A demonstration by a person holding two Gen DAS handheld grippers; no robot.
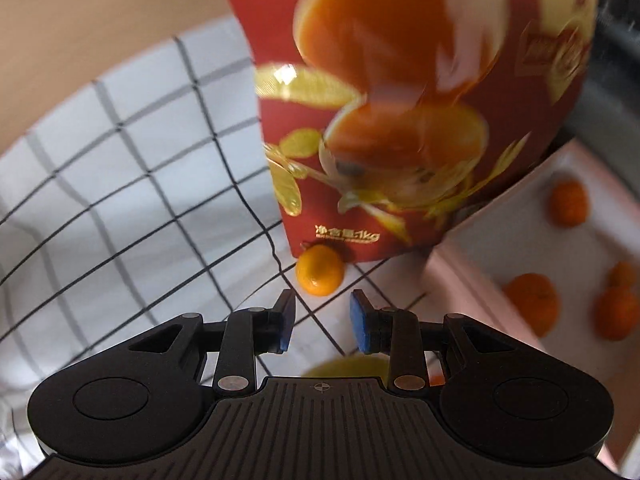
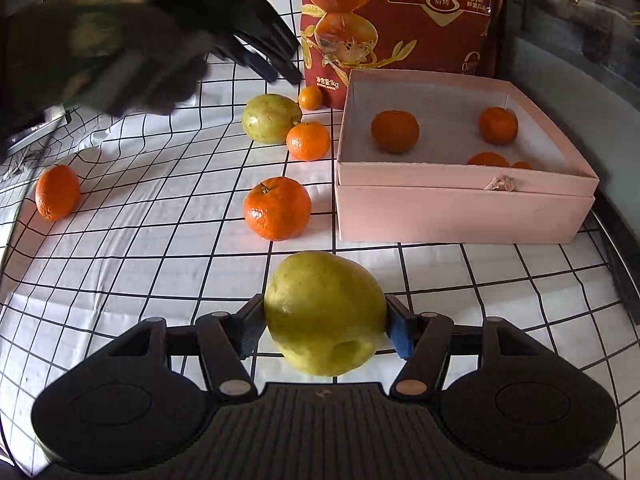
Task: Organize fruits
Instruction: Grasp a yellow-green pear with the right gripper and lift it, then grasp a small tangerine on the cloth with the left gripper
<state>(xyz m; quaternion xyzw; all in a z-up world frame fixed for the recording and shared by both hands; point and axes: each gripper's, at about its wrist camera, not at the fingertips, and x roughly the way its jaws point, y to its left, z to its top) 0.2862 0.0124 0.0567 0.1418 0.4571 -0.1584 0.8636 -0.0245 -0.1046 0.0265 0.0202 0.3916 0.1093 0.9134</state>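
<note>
My right gripper point(image 2: 325, 330) is shut on a green pear point(image 2: 324, 314) just above the checked cloth, in front of the pink box point(image 2: 460, 216). The box holds several mandarins point(image 2: 395, 130). On the cloth lie a second green pear point(image 2: 271, 118), loose mandarins point(image 2: 277, 208) point(image 2: 308, 141) point(image 2: 57, 192) and a small kumquat point(image 2: 311, 97). My left gripper point(image 1: 323, 322) is open and empty, just short of the kumquat point(image 1: 320, 270) at the foot of the red bag point(image 1: 400, 100). It shows blurred in the right wrist view point(image 2: 276, 66).
The red printed bag point(image 2: 400, 20) stands upright behind the box. The pink box also shows at the right of the left wrist view point(image 1: 472, 276). A dark edge point(image 2: 616, 240) runs along the table's right side.
</note>
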